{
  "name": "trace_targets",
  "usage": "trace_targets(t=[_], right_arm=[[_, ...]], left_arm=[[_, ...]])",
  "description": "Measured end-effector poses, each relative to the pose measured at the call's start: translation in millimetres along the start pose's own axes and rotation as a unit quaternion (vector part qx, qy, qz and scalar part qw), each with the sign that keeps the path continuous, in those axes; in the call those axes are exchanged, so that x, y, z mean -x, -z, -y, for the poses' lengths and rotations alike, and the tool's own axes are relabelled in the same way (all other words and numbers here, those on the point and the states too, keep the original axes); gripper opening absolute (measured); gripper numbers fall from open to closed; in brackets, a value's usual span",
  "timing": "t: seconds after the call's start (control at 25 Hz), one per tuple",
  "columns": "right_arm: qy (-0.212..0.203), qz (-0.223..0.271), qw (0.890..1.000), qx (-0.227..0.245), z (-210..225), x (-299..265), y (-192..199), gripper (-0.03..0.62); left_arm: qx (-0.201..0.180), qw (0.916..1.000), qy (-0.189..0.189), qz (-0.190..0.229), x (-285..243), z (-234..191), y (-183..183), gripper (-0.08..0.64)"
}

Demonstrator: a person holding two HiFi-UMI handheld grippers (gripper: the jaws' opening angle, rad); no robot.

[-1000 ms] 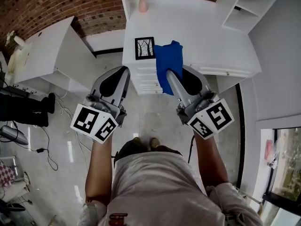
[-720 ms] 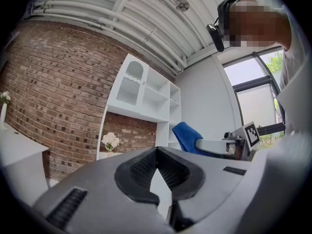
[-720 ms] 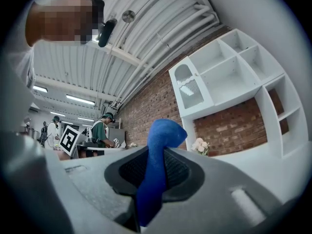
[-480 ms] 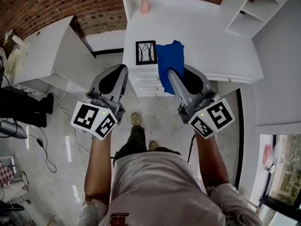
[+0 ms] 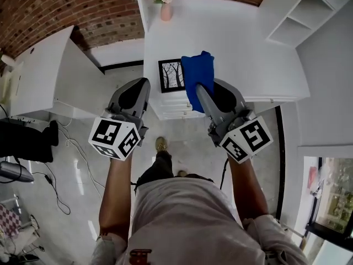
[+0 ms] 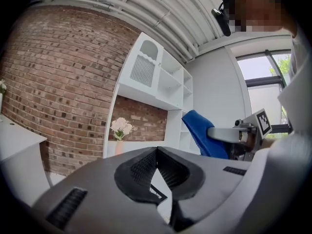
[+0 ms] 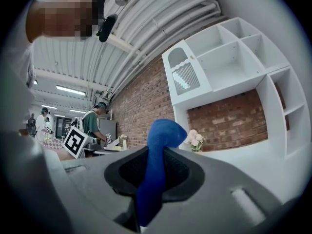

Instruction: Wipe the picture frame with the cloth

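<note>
The white desk top (image 5: pixel 237 43) fills the far middle of the head view, with a drawer front on its near edge. Both grippers reach toward that edge from the near side, pointing level.

The left gripper (image 5: pixel 144 83) has its jaws pressed together on nothing. In its own view the tips meet, with only a dark corner of the frame showing low behind them. The right gripper (image 5: pixel 199 90) pinches the blue cloth (image 5: pixel 197 73), and a fold of it stands up out of the jaws and curls over at the top.

In the head view the cloth spreads over the near edge of the desk. Whether it rests on the surface or hangs just above cannot be told.

The picture frame (image 5: pixel 172 75) sits at the near left corner of the desk top with its tree print facing the head camera. It is not clear whether it lies flat or is propped. Its slightly longer side runs near to far.

The frame lies between the lines of the two grippers, just left of the cloth, whose left border appears to meet the frame's right edge. It is also just right of the left gripper's tip.

So the wipe probably calls for a short sideways sweep to the left by the right gripper. The empty left one is placed to steady the frame's left side.
</note>
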State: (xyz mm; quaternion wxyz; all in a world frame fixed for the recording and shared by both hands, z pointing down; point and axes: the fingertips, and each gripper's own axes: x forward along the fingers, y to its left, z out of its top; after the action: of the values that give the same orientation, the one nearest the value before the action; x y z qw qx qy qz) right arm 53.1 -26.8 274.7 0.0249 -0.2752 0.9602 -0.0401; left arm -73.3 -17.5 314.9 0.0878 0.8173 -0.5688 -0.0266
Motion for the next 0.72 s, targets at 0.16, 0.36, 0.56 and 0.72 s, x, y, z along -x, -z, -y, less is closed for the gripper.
trace_targets(t=[0.16,0.36,0.56,0.72], right_arm=[[0.012,-0.017,1.0,-0.004,8.2,-35.2,12.4,0.072],[0.027,-0.042,0.999,-0.006,16.9,-75.0,29.3,0.072],[0.049,-0.064,0.997,-0.009,26.6,-104.5,46.5,0.072],[0.06,-0.083,0.995,-0.01,34.6,-122.0,60.8,0.072]], left_arm=[[0.02,0.9994,-0.004,-0.027,-20.9,-37.2,12.8,0.002],[0.05,0.997,-0.002,-0.059,-44.1,-72.3,29.6,0.017],[0.073,0.9922,0.009,-0.101,-62.8,-94.1,51.1,0.065],[0.088,0.9868,0.01,-0.135,-76.3,-107.4,71.0,0.091]])
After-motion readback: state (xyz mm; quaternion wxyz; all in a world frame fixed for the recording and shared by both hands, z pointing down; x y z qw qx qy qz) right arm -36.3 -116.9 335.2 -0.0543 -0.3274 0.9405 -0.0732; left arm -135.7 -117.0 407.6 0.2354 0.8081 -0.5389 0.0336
